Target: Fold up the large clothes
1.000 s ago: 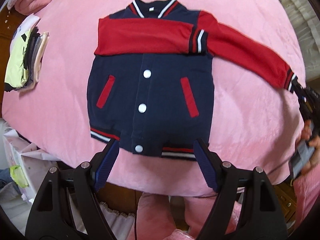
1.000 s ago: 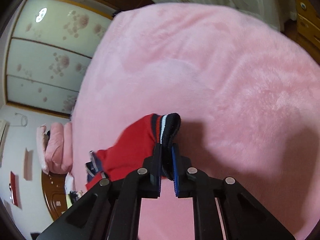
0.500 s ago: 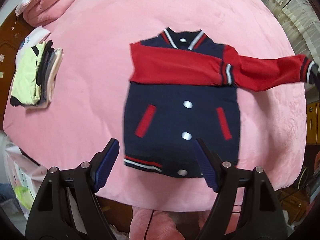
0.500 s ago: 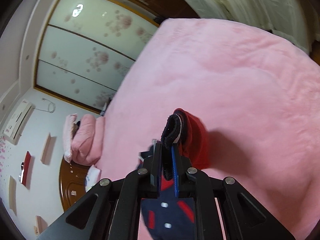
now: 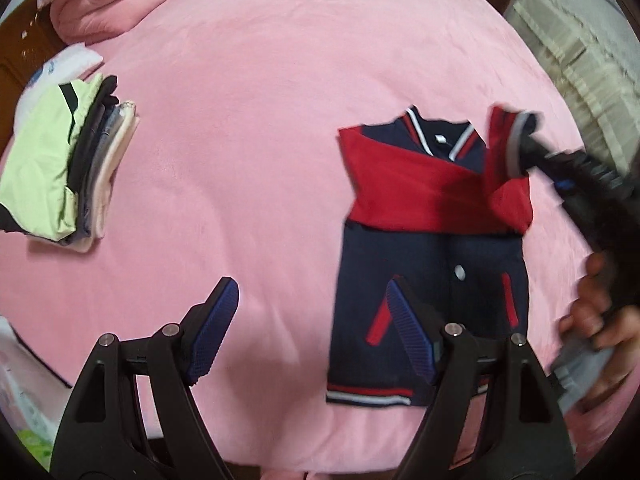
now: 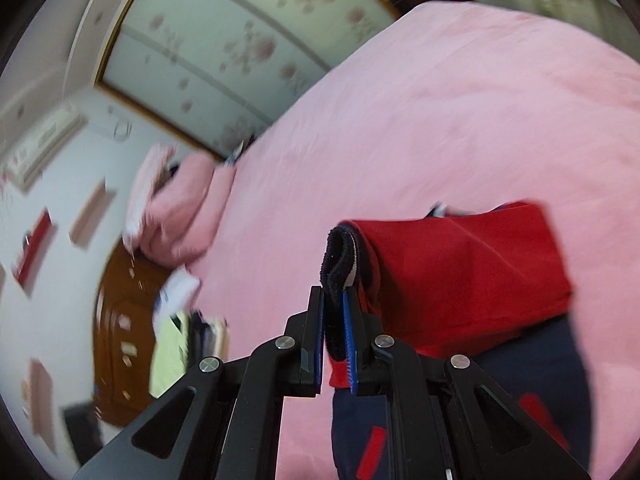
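While left tongs (image 5: 312, 320) gape empty, right tongs (image 6: 333, 320) pinch jacket (image 5: 432, 264) cuff (image 6: 338, 256) over bed (image 5: 260, 120).

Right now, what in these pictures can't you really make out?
- Left wrist view: the right hand-held gripper is motion-blurred, its jaws lost against the sleeve cuff.
- Right wrist view: the jacket is cut off by the bottom edge.
- The clothes stack is blurred.
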{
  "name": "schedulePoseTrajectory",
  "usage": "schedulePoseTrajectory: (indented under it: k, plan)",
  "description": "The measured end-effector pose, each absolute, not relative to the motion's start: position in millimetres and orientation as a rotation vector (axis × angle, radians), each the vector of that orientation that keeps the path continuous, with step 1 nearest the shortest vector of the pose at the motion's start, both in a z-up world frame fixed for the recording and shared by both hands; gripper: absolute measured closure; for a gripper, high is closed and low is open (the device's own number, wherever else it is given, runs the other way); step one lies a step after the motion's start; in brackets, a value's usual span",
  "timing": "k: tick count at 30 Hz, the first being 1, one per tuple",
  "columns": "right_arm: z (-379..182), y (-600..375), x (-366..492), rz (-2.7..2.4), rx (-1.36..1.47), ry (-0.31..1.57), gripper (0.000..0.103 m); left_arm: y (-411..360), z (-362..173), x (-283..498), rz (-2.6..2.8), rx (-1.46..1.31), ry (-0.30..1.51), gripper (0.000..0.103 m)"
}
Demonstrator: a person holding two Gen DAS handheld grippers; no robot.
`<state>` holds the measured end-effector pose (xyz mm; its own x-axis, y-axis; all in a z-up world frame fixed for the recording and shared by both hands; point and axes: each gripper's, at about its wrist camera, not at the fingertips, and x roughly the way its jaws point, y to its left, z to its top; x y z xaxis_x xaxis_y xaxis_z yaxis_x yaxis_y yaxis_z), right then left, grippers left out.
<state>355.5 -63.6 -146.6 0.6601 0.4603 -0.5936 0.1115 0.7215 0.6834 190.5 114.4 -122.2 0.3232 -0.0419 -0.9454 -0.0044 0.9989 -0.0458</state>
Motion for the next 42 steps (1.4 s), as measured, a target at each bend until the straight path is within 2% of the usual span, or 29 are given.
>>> schedulePoseTrajectory:
  k: [6,15,17,19,23,24,25,26,27,28,30,33,34,39,42]
  plan:
    - [-190,32,379,0.243,0.597,0.961,0.094,141,-153,216,0.034,-0.087,1.238,0.028]
    - [-228,66,406,0.388,0.576,1.053,0.092,140,-167,225,0.060,-0.098,1.221,0.028]
    - [-221,53,399,0.405,0.573,1.052,0.082,131,-166,227,0.044,-0.111,1.216,0.028]
    - [-215,39,389,0.392,0.542,1.020,0.054,117,-164,230,-0.001,-0.148,1.201,0.028]
    - [-202,3,366,0.344,0.438,0.982,0.052,79,-169,244,-0.129,-0.235,1.176,0.028]
    - [-207,-4,365,0.339,0.423,1.006,0.052,69,-174,250,-0.153,-0.250,1.182,0.028]
    - [-213,-12,364,0.325,0.410,1.037,0.057,57,-181,256,-0.173,-0.269,1.195,0.028]
    - [-219,-21,364,0.313,0.401,1.058,0.063,42,-192,266,-0.188,-0.301,1.226,0.028]
    - [-226,-31,366,0.304,0.395,1.077,0.075,33,-200,274,-0.191,-0.325,1.248,0.029]
    - [-235,-40,367,0.295,0.388,1.100,0.081,23,-210,284,-0.198,-0.358,1.264,0.035]
    - [-255,-52,372,0.299,0.396,1.125,0.086,3,-232,302,-0.220,-0.400,1.264,0.045]
    - [-280,-86,374,0.344,0.415,1.124,0.095,-18,-272,326,-0.095,-0.313,1.334,0.064]
    - [-285,-93,377,0.365,0.418,1.125,0.102,-21,-284,332,-0.038,-0.263,1.368,0.067]
    - [-297,-152,381,0.296,0.264,1.053,0.103,-34,-300,336,-0.024,-0.154,1.344,0.068]
    - [-302,-200,379,0.227,0.323,1.036,0.103,-43,-302,331,-0.026,-0.118,1.309,0.068]
